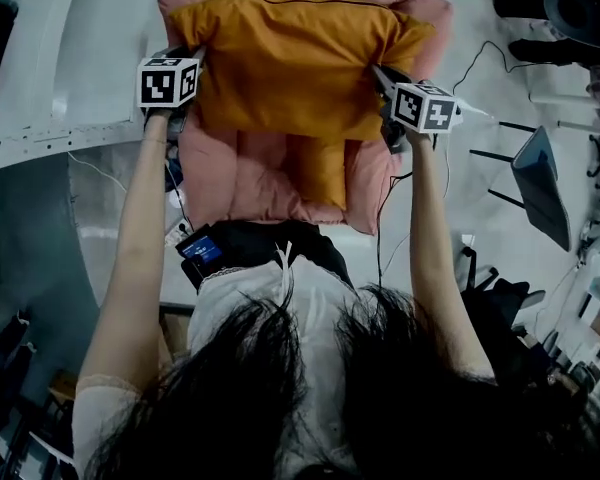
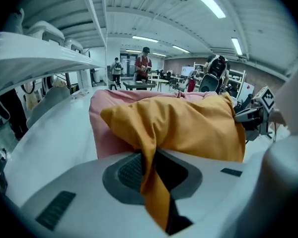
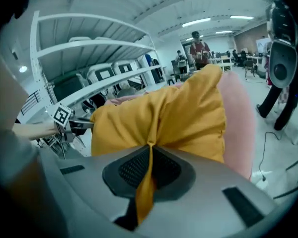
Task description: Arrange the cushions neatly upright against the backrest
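Head view is showing the person holding an orange cushion (image 1: pixel 290 63) by its two side edges over a pink padded seat (image 1: pixel 260 183). The cushion is lying broad and flat across the far part of the seat, covering most of its width, and a narrower flap of orange cloth is hanging down from its near edge over the pink padding.

The left tongs (image 2: pixel 151 157) are gripping the cushion's left edge. In the left gripper view a fold of the orange cover is running down between the two pads, which are standing only a little apart, with the cloth lying against the ribbed pad and pinched lower down.

The right tongs (image 3: pixel 149 155) are clamping the cushion's right edge. In the right gripper view the pads are sitting almost together, and a thin pleat of orange cloth is being squeezed between them and trailing out below.

Both gripper views are showing the pink padding rising just behind the cushion and touching it. White shelving (image 3: pixel 89 48) is standing beyond the seat.
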Motion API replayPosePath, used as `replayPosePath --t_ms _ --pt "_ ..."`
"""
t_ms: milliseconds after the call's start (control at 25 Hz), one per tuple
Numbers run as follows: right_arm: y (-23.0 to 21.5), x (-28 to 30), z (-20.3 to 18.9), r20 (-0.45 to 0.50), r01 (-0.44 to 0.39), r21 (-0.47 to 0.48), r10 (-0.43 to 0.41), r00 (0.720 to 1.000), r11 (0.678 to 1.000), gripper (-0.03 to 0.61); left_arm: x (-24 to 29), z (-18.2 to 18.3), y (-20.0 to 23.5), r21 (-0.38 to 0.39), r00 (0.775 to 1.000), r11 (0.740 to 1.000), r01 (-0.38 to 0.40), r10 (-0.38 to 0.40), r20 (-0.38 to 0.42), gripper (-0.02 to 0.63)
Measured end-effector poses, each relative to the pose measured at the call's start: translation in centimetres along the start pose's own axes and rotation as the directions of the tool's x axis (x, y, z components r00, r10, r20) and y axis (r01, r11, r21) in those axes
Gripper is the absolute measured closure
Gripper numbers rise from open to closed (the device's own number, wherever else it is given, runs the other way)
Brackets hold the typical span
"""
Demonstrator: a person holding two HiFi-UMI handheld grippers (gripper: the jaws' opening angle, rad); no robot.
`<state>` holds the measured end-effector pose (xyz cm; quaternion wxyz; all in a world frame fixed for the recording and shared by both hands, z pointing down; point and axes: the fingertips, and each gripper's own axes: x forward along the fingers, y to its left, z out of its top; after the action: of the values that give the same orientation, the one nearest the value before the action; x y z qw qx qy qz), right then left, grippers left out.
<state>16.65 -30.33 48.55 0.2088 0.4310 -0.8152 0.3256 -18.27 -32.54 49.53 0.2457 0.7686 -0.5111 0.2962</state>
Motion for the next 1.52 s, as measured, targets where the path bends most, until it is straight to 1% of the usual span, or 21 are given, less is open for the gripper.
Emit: replayPosePath --t_ms 80,160,240,320,440,480,560,640,720,880,1000,1080,1160,1280,1360,1440,1520 --pt "-0.2 1.4 -0.3 -0.09 -0.003 -0.014 0.001 0.996 1.0 0.548 0.6 0.1 0.4 -0.026 1.0 1.0 0.002 -0.003 -0.012 0.542" --pt "-0.6 2.8 -0.9 -0.184 0.002 -0.039 -0.009 0.983 0.999 0.548 1.6 -0.3 0.7 -0.038 0.999 0.999 -0.001 -0.001 -0.042 0.543" --pt "-1.1 4.2 -1.5 -0.267 0.034 -0.1 -0.06 0.962 0.994 0.547 2.5 -0.7 0.7 -0.059 0.998 0.998 -0.001 -0.003 -0.059 0.541" --pt "-1.7 5.4 -2.1 -0.328 0.081 -0.186 -0.139 0.934 0.979 0.546 3.4 -1.0 0.7 -0.078 0.998 0.997 -0.009 0.004 -0.062 0.541" --pt "-2.5 7.1 -2.6 -0.376 0.124 -0.284 -0.23 0.898 0.951 0.546 4.6 -1.2 0.7 -0.069 0.996 0.997 -0.033 0.028 -0.08 0.541" --pt "-2.7 7.6 -2.7 -0.382 0.128 -0.302 -0.243 0.892 0.945 0.546 5.0 -1.4 0.7 -0.068 0.996 0.997 -0.036 0.03 -0.09 0.541" --pt "-3.0 8.3 -2.8 -0.378 0.128 -0.318 -0.249 0.892 0.939 0.546 5.7 -1.7 0.7 -0.081 0.995 0.996 -0.032 0.024 -0.099 0.541" --pt "-3.2 8.7 -2.9 -0.362 0.127 -0.316 -0.243 0.9 0.94 0.546 6.1 -1.7 0.9 -0.102 0.996 0.995 -0.023 0.014 -0.088 0.541" --pt "-3.0 8.8 -2.6 -0.331 0.123 -0.319 -0.232 0.915 0.94 0.546 6.1 -1.6 1.2 -0.112 0.998 0.994 -0.02 0.012 -0.066 0.541" --pt "-2.5 8.2 -2.5 -0.248 0.129 -0.319 -0.214 0.945 0.939 0.546 4.8 -1.6 1.4 -0.143 0.999 0.989 -0.044 0.045 0.003 0.541" --pt "-2.6 7.1 -2.2 -0.18 0.148 -0.278 -0.203 0.962 0.949 0.546 3.3 -1.1 1.3 -0.175 0.997 0.983 -0.047 0.057 0.051 0.537" --pt "-2.4 6.2 -1.7 -0.135 0.143 -0.226 -0.176 0.975 0.964 0.545 2.1 -0.8 1.4 -0.17 0.996 0.984 -0.049 0.06 0.06 0.518" --pt "-1.9 5.4 -1.2 -0.09 0.127 -0.166 -0.144 0.985 0.978 0.545 0.9 -0.6 1.5 -0.157 0.997 0.987 -0.044 0.054 0.058 0.5" --pt "-1.5 3.8 -0.6 -0.025 0.111 -0.109 -0.114 0.993 0.988 0.545 -0.9 -0.9 1.2 -0.121 0.998 0.992 -0.03 0.036 0.051 0.482" --pt "-1.3 2.6 -0.2 0.041 0.089 -0.074 -0.086 0.995 0.993 0.543 -2.2 -1.2 0.4 -0.057 0.998 0.998 -0.015 0.018 0.058 0.482" --pt "-1.2 1.3 0.2 0.107 0.069 -0.017 -0.066 0.992 0.997 0.527 -3.6 -1.9 -1.0 0.013 0.999 1.0 0.013 -0.014 0.053 0.482" --pt "-1.2 -0.4 0.5 0.159 0.071 0.033 -0.075 0.984 0.997 0.506 -4.9 -2.6 -2.8 0.063 0.998 0.997 0.045 -0.047 0.043 0.482"
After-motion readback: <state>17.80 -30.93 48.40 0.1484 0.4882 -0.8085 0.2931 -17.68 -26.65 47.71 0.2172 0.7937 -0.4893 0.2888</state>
